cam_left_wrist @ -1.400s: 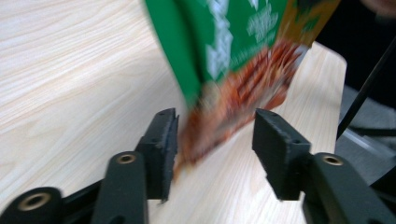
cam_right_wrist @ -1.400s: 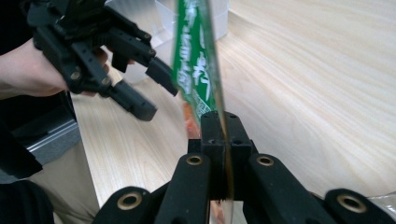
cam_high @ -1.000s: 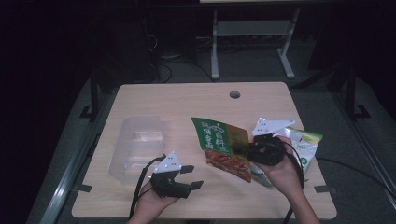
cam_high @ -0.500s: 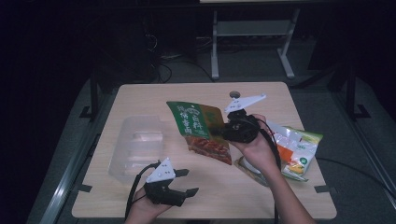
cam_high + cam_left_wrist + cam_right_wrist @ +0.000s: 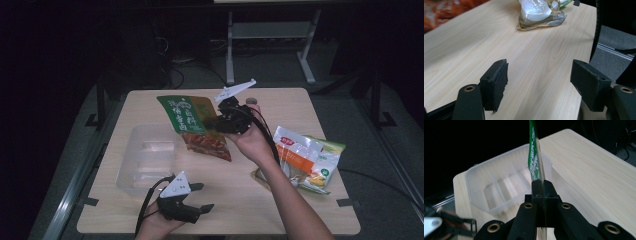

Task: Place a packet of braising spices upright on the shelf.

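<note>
Glossy flat snack pouch [image 5: 196, 125], translucent ribbed tray [image 5: 150, 162]

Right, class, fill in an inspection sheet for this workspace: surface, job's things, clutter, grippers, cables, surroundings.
Surface: light wooden table, bare in front of the left gripper.
Job's things: green snack packet held in the air next to the clear plastic tray; tray looks empty.
Clutter: more snack bags lying at the table's right side.
Grippers: right gripper shut on the green packet's edge; left gripper open, holding nothing, low over the near edge.
Cables: black cable trailing along the right hand.
Surroundings: dark room, metal frame beyond the table.
</note>
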`<state>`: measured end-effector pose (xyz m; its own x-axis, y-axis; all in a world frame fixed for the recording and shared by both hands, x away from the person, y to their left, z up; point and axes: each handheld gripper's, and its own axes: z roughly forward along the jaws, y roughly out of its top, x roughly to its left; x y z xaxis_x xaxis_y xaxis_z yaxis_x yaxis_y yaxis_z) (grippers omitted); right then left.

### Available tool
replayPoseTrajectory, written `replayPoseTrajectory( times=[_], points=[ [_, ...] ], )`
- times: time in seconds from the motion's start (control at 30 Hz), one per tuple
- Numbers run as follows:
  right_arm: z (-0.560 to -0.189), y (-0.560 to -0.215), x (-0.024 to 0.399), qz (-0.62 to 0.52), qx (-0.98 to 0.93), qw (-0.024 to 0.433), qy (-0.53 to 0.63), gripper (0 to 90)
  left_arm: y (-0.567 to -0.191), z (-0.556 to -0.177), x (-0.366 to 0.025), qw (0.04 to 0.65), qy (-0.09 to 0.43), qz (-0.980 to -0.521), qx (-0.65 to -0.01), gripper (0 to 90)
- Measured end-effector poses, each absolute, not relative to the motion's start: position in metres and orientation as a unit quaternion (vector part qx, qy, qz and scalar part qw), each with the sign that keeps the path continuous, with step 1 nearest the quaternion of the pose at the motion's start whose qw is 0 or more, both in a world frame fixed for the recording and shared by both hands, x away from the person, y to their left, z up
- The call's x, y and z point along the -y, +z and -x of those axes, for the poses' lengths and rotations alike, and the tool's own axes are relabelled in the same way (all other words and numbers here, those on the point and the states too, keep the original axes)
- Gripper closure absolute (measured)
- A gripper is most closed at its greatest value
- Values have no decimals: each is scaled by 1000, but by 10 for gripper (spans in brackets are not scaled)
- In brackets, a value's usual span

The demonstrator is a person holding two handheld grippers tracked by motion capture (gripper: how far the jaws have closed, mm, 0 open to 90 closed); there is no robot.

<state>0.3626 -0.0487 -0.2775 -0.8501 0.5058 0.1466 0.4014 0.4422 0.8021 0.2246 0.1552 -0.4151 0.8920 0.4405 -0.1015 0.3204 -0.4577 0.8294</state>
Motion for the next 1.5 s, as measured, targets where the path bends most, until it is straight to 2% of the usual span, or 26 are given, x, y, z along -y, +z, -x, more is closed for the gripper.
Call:
replayPoseTrajectory(
  times=[0.7, 1.0, 1.5],
  points=[
    [-403, -272, -26, -245, -851, 42, 463, 893, -416, -226, -157, 475, 61, -850, -221, 289],
    [-423, -281, -62, -244, -851, 40, 464, 893, -415, -227, -160, 471, 73, -853, -214, 284],
    [-447, -315, -101, -260, -841, -2, 475, 894, -417, -227, -161, 473, 67, -851, -219, 283]
  ],
)
